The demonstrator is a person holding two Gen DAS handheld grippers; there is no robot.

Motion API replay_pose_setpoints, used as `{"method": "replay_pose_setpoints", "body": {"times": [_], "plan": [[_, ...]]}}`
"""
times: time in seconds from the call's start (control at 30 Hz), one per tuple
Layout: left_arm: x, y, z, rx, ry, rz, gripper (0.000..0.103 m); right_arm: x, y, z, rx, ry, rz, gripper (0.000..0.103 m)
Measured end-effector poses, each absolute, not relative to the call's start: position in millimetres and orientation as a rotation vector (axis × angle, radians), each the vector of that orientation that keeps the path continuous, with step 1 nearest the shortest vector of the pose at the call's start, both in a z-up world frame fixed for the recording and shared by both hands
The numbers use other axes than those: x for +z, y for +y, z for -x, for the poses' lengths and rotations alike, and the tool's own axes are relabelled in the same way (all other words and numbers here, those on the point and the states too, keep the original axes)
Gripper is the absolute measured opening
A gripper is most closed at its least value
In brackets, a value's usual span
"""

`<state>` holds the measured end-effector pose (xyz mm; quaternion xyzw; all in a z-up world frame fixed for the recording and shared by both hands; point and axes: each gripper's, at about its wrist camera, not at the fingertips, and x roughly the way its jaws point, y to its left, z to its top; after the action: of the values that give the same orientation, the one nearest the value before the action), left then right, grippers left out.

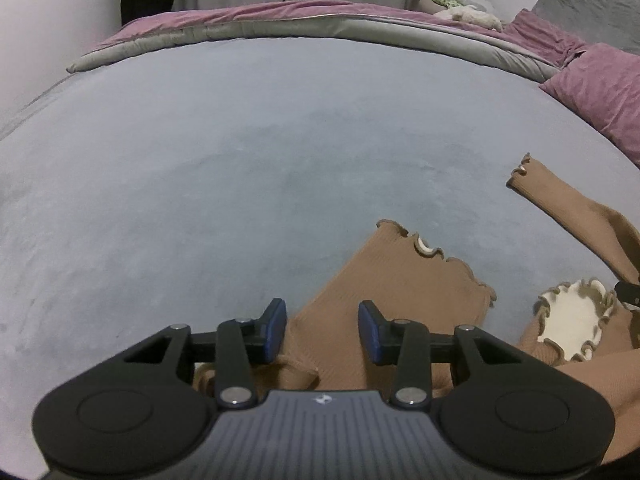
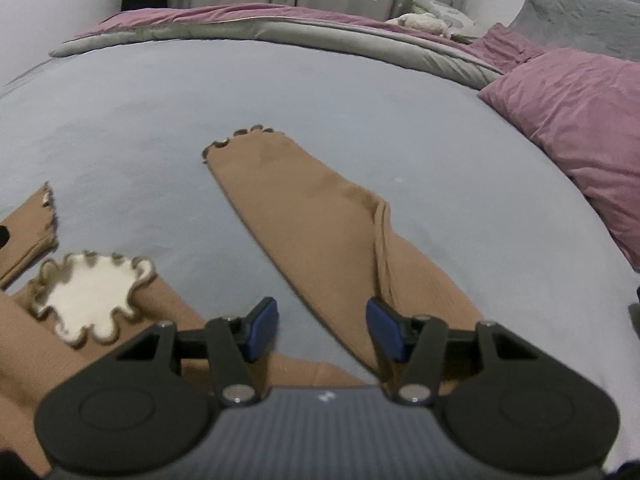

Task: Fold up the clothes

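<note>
Tan ribbed knit top with frilled cream-lined collar (image 2: 94, 298) flat on grey-blue bedsheet (image 1: 200, 160) | left gripper (image 1: 322, 330) parted over sleeve at 12 o'clock, gripping nothing | right gripper (image 2: 322, 328) parted over other sleeve, empty

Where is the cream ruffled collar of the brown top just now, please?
The collar lies on the blue bedsheet, low left in the right wrist view and low right in the left, between the two sleeves.
</note>
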<state>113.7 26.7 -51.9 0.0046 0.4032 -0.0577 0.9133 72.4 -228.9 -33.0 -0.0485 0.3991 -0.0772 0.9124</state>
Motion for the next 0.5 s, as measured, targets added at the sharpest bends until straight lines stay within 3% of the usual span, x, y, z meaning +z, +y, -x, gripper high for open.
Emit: {"method": "replay_pose_setpoints", "body": {"times": [0.03, 0.07, 0.17, 0.5], "plan": [[-52.4, 25.3, -113.4, -0.117, 0.827, -0.017, 0.018, -34.8, -229.6, -73.7, -0.162, 0.816, 0.098, 0.047], [-52.2, 24.1, -113.0, -0.116, 0.824, -0.027, 0.010, -36.4, -230.4, -74.9, -0.166, 0.809, 0.095, 0.037], [-44.9, 28.3, -109.3, -0.082, 0.796, -0.021, 0.008, -38.4, -233.6, -76.8, -0.190, 0.794, 0.094, 0.010], [-16.6, 66.1, -91.7, 0.127, 0.721, -0.007, 0.007, -11.1, -261.1, -60.1, -0.346, 0.707, 0.056, 0.006]]}}
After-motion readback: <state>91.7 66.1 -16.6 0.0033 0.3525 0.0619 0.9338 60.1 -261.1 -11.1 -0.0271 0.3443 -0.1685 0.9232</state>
